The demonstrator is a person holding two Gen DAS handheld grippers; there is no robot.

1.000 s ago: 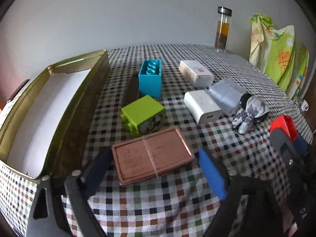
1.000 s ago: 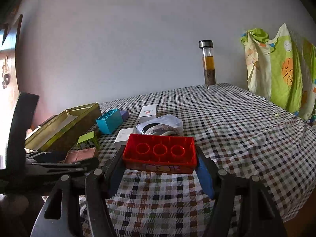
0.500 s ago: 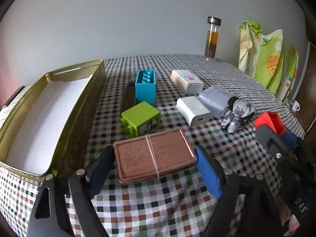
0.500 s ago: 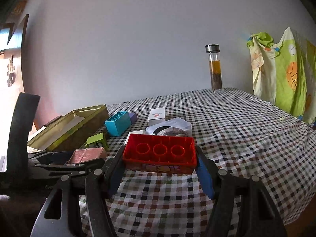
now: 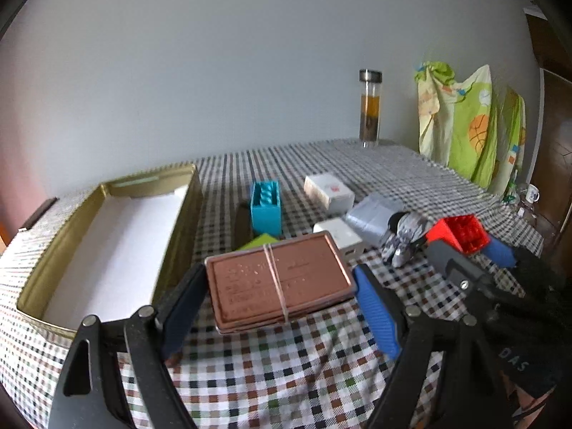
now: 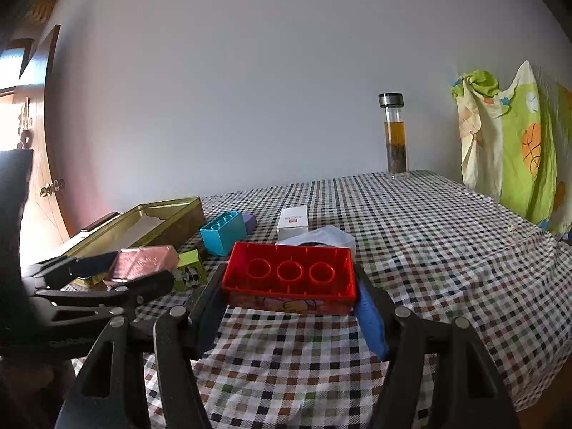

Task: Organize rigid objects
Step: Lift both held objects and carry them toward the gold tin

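My left gripper [image 5: 282, 293] is shut on a flat copper-pink case [image 5: 279, 282] bound with a rubber band and holds it above the checked tablecloth, just right of the open gold tin [image 5: 107, 246]. My right gripper [image 6: 289, 296] is shut on a red brick [image 6: 289, 277], hollow side up, held above the cloth. The red brick [image 5: 461, 237] and right gripper also show at the right of the left wrist view. The case [image 6: 143, 259] and left gripper [image 6: 118, 275] show at the left of the right wrist view.
On the cloth lie a blue brick [image 5: 265, 207], a green brick [image 6: 189, 273], two white boxes [image 5: 329, 189] [image 5: 341, 236], a grey pouch [image 5: 375, 214] and a patterned bundle [image 5: 404, 239]. A glass bottle [image 5: 370, 109] stands at the far edge. A green cloth [image 5: 468, 125] hangs right.
My left gripper has lifted the copper-pink case off the cloth; it now hides most of the green brick. The right gripper still holds the red brick, slightly raised.
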